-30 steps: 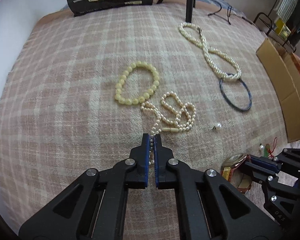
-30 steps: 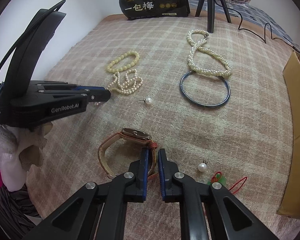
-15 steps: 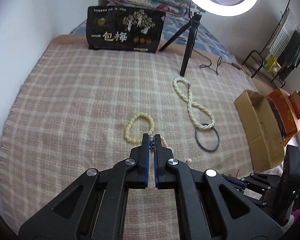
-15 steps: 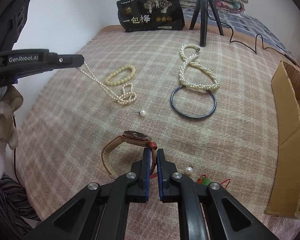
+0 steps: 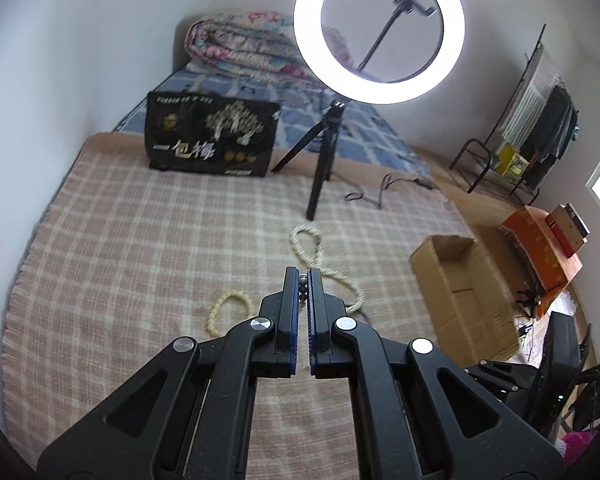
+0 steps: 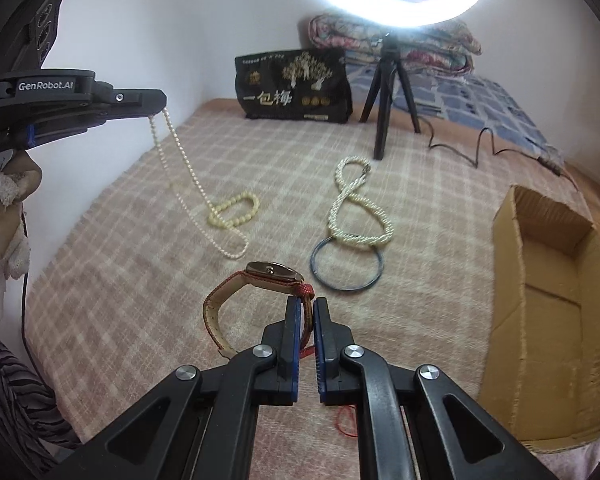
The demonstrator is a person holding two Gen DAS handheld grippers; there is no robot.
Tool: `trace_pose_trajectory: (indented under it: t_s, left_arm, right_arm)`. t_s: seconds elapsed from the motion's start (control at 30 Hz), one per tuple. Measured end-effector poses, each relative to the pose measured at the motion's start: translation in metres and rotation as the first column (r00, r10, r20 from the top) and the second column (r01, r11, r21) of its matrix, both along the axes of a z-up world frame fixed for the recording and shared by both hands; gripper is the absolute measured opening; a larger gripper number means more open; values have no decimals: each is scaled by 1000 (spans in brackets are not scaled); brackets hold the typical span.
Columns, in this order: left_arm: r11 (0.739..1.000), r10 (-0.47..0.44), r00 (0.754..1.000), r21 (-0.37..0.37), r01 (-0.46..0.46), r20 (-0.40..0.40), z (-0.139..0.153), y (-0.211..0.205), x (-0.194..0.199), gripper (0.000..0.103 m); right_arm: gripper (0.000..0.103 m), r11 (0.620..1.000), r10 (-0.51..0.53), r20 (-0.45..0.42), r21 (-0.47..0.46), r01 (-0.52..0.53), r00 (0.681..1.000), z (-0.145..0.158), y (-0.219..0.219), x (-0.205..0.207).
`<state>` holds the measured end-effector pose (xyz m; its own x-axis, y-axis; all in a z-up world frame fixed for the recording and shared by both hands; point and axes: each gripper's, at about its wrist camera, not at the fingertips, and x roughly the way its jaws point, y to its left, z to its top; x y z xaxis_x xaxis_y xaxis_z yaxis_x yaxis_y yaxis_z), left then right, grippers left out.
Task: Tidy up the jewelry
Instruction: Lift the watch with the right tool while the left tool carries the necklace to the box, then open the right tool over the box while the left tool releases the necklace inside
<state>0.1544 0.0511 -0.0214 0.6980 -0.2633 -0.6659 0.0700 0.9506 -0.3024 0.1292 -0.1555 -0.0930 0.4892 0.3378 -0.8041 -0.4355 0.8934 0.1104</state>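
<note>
right wrist view: the watch [image 6: 260, 280] is pinched by its red strap in the closed jaws of the right gripper [image 6: 306, 320] and held clear of the plaid blanket [image 6: 140, 264]. the thin pearl strand [image 6: 188, 176] is clamped at one end in the shut left gripper [image 6: 156, 102] near the blanket's left edge — its lower loop is seen trailing by the yellow bead bracelet [image 6: 236, 210]. the step in hand is judged to be a two-handed lift. next, both pieces probably need to be carried to the cardboard box [image 6: 548, 304] off the right edge — the strand raised fully free first.
</note>
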Motion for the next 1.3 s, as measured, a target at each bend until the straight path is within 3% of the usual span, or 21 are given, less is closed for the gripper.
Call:
trace_pose_trajectory:
  t_s: [0.37,0.73,1.07,1.3]
  left_arm:
    - [994,-105,989,-29,109,100,53,-59,1,1]
    - [970,-230,960,-38,239,160,86,-154,26,1]
    - [948,-311,941,-28,318,136,78,-242,66,1]
    - [939,-343,939,-5,344,36,39,-291,97,1]
  right_arm:
    - [4,982,-188,70,21,187,980,32,-90,-1]
    - [4,925,-380,40,-8,381,924,23,-185,-1]
    - [4,895,-446,3,-28,446,895,9,-233,-2]
    - [4,896,-444,-25,-45,442,896,-3,-242,0]
